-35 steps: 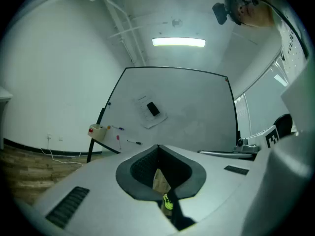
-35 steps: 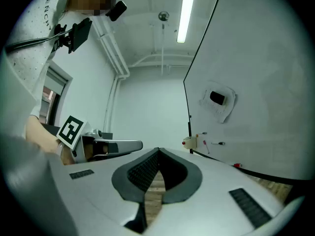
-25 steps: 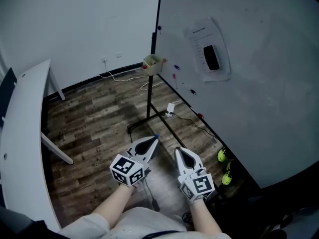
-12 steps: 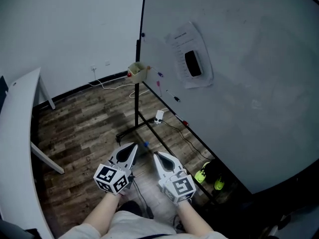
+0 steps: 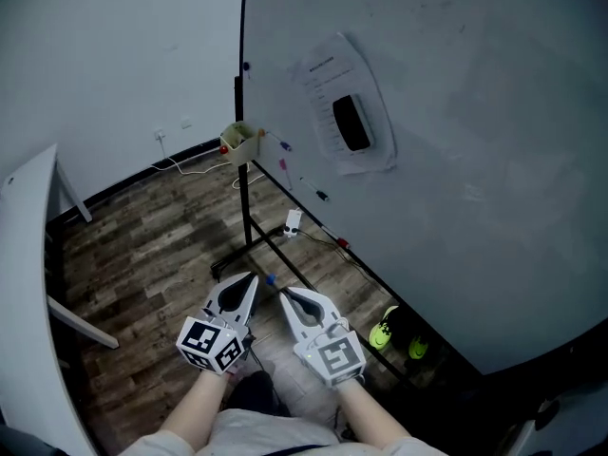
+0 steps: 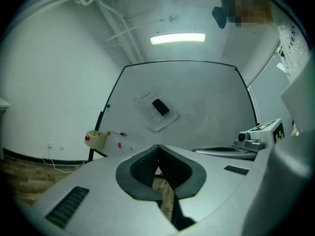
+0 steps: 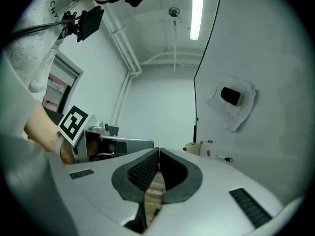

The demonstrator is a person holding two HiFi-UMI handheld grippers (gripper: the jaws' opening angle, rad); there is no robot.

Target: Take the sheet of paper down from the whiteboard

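Note:
A white sheet of paper (image 5: 321, 82) hangs on the big whiteboard (image 5: 465, 169), pinned under a black magnetic eraser (image 5: 351, 122). The left gripper view shows the sheet (image 6: 149, 119) ahead, the right gripper view shows the same sheet (image 7: 231, 114) up to the right. My left gripper (image 5: 253, 278) and right gripper (image 5: 285, 294) are held side by side low in the head view, well short of the board. Both point level toward it. Each is shut with nothing between its jaws, as the left gripper (image 6: 158, 146) and right gripper (image 7: 158, 151) show close up.
A small yellow box (image 5: 239, 141) hangs at the board's left corner, with markers (image 5: 321, 196) on the ledge. The stand's black legs (image 5: 249, 247) and a cable with a white plug (image 5: 292, 222) lie on the wood floor. Green shoes (image 5: 385, 331) sit under the board. A white table (image 5: 28, 255) stands at left.
The board and its sheet have slid left in the head view and look nearer. Both grippers have moved together, still side by side and shut.

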